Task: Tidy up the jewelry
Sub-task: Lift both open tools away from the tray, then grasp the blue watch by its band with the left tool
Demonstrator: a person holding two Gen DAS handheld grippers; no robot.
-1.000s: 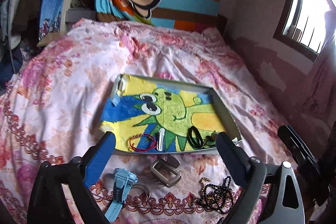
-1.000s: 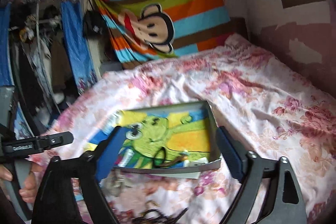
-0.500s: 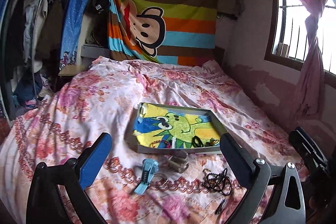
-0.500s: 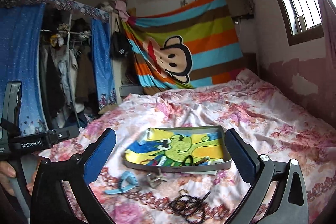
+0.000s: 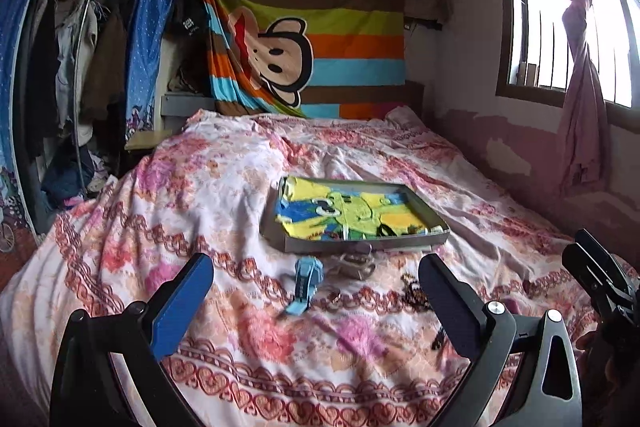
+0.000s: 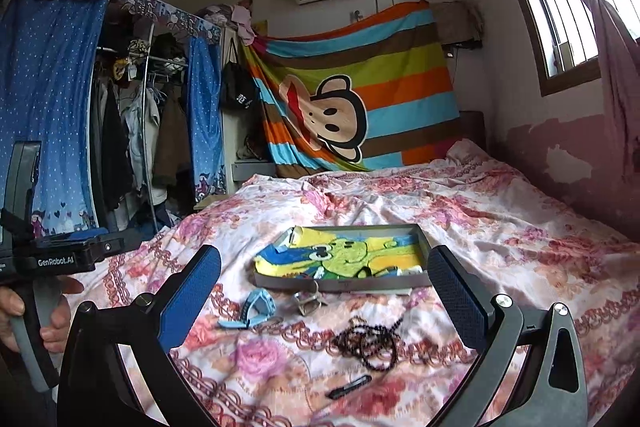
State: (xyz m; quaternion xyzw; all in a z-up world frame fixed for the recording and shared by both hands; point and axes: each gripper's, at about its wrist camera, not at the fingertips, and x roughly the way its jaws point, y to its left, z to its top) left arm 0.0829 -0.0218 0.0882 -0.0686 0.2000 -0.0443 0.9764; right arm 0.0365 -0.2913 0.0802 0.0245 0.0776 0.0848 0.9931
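A shallow grey tray (image 5: 304,245) (image 6: 340,285) lined with a yellow cartoon cloth lies on the floral bed and holds a few small pieces near its front edge. In front of it lie a light blue watch (image 5: 306,277) (image 6: 256,307), a silver metal piece (image 5: 356,263) (image 6: 306,301), a dark bead necklace (image 6: 366,341) (image 5: 412,293) and a small black clip (image 6: 348,385). My left gripper (image 5: 308,303) is open and empty, held back above the bed's near end. My right gripper (image 6: 324,299) is open and empty, also held back from the items.
The floral bedsheet (image 5: 224,187) covers the whole bed. A striped monkey blanket (image 5: 312,43) hangs on the back wall. A clothes rack with blue curtains (image 6: 52,115) stands at the left. A window (image 5: 560,27) and a pink wall are at the right.
Both grippers have pulled back and up from the tray; the tray and loose jewelry now look smaller and farther away. Both stay open and empty.
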